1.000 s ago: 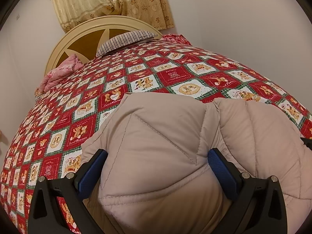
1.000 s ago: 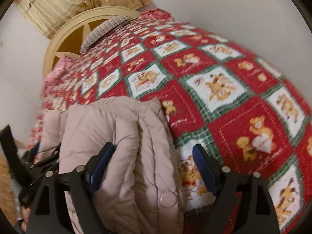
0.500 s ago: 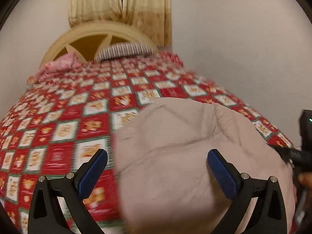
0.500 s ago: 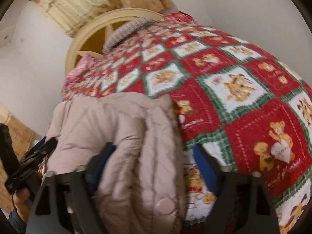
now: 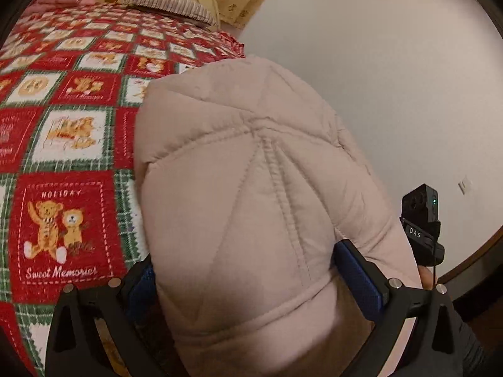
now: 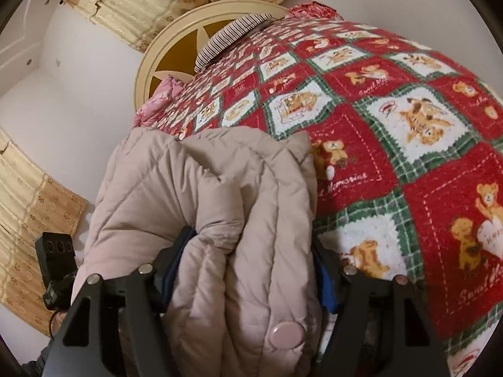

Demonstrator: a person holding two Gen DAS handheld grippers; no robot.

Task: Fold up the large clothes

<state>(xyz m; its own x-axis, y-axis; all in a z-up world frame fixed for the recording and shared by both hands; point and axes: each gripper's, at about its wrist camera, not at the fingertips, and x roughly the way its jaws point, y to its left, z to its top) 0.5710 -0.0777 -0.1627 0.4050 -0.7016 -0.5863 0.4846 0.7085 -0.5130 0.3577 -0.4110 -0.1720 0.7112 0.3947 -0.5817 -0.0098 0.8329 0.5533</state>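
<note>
Right gripper (image 6: pixel 248 270): jaws closing, pads pressing into the stacked layers of the puffy beige jacket (image 6: pixel 220 213), snap button just below the grip. Left gripper (image 5: pixel 251 279): both blue pads bedded in the quilted bulk of the same jacket, pinching it.

Jacket sits bunched between and just ahead of both tongs, at the near edge of the bed (image 6: pixel 408 157), partly off it on the left gripper's side.

Risks, my read:
- Thick slippery padding; the right pinch takes several layers, so inner ones could slide out and the fold would spring open.
- Most of the bulk hangs between the tongs; uneven lift would probably twist the bundle.
- The two rigs are near each other; the other unit (image 5: pixel 422 220) shows just right of the left tongs, so there's a clash risk if either swings in.

Room: bedspread ahead and to the right of the right tongs is open, flat. Wall (image 5: pixel 393 78) near on the left tongs' right. Pillow (image 6: pixel 229 36) and headboard (image 6: pixel 176 62) well apart, far end.
</note>
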